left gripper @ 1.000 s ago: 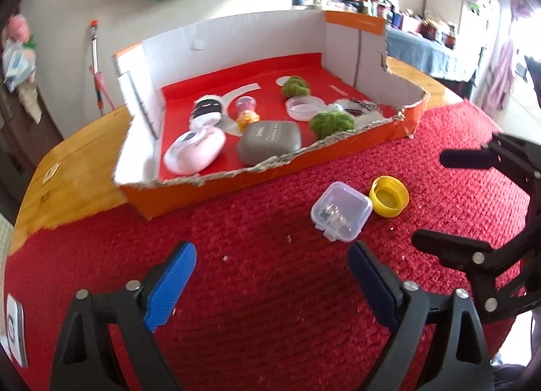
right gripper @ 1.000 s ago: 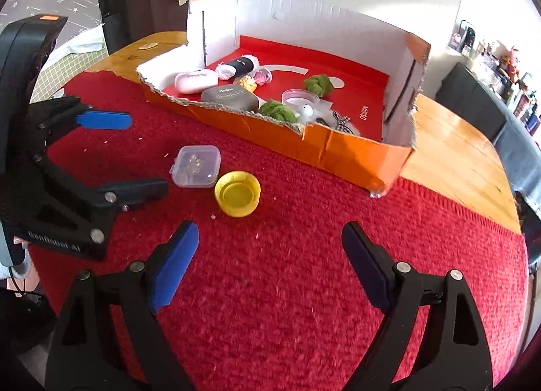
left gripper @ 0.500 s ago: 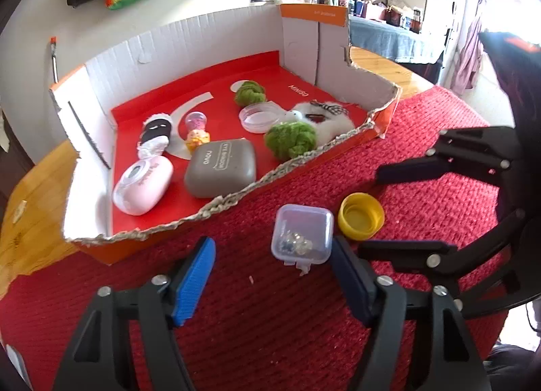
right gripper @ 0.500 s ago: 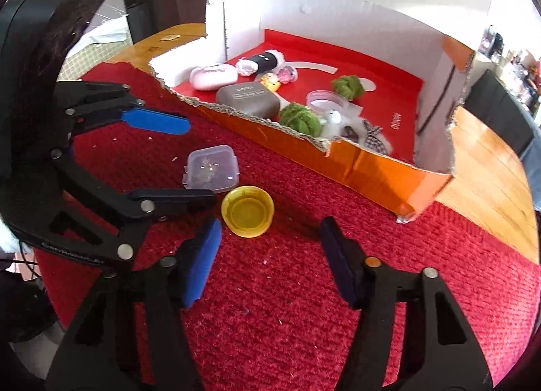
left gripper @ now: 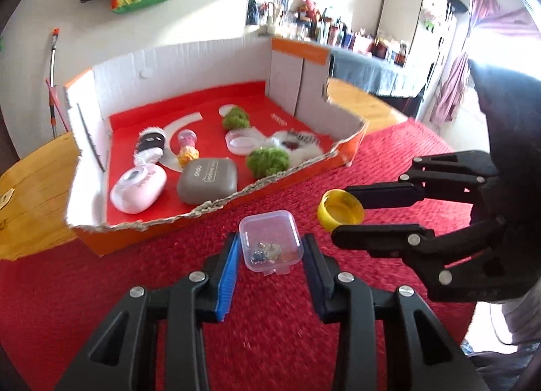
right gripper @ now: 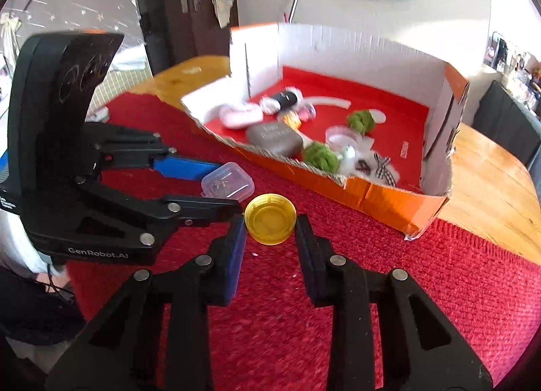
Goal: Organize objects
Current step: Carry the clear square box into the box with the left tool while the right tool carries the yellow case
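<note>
A small clear plastic box [left gripper: 270, 244] with tiny beads lies on the red cloth, between the fingers of my left gripper [left gripper: 269, 255], whose pads touch its two sides. It shows in the right wrist view [right gripper: 228, 184] too. A yellow cap [right gripper: 269, 220] lies open side up between the fingers of my right gripper [right gripper: 270, 238], whose pads sit at its sides. In the left wrist view the cap [left gripper: 339, 210] sits between the right gripper's black fingers [left gripper: 389, 194]. Both objects rest on the cloth.
An orange cardboard tray [left gripper: 216, 203] with a torn front rim stands behind, holding a grey case [left gripper: 208, 179], a pink case [left gripper: 138, 189], green pom-poms [left gripper: 267, 161], a clear lid and small toys. The red cloth [right gripper: 405, 289] covers a wooden table [right gripper: 490, 181].
Both grippers moved forward and narrowed. The left now brackets the clear box and the right brackets the yellow cap; a second ago both were wide open and well short of them.
</note>
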`<state>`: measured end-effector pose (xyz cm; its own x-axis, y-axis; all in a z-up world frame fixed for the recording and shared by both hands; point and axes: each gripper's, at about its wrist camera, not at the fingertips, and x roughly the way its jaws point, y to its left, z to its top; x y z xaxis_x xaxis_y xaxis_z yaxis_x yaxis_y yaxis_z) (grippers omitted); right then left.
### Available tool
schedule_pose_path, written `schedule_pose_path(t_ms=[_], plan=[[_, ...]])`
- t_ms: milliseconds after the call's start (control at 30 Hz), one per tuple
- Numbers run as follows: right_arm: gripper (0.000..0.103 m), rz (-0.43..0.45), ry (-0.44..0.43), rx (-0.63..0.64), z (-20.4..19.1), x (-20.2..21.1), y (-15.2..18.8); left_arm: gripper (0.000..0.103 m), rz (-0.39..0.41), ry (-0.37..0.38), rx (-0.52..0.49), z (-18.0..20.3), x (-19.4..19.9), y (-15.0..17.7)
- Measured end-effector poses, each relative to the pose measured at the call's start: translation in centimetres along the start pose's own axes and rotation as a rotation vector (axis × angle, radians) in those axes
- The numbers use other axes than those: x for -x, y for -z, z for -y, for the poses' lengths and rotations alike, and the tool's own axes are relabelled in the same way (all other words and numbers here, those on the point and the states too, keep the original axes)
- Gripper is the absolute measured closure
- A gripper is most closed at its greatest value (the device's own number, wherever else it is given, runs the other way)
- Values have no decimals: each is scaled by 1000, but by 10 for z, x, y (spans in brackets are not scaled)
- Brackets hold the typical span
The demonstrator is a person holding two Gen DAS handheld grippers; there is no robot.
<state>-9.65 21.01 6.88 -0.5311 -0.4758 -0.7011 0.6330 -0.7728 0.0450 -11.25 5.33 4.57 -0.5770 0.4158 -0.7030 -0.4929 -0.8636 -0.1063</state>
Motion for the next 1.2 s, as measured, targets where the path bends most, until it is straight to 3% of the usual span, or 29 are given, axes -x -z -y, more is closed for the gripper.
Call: schedule_pose_path(t_ms=[400,600,767,900,1033,1200], plan=[[74,49,67,-15,-11,24,-6,65,67,-35,37,-1,40,-1],[74,60,148,-59,2,32,-57,65,48,-67,69,-14,34,-51],[74,10,205,-157,36,16,-116,65,3,-106,83,-32,1,-97],[74,-51,230,-226,62,-6,-150,65,-50,-87,138,-50,-27,-118],[74,-134,247,-288,83,-35,-167,65,-101,-94,160,-60,-54,-130],[74,-226,297,-335,101,-67,-175,65,-133,-50,225,-73,-78,-137]])
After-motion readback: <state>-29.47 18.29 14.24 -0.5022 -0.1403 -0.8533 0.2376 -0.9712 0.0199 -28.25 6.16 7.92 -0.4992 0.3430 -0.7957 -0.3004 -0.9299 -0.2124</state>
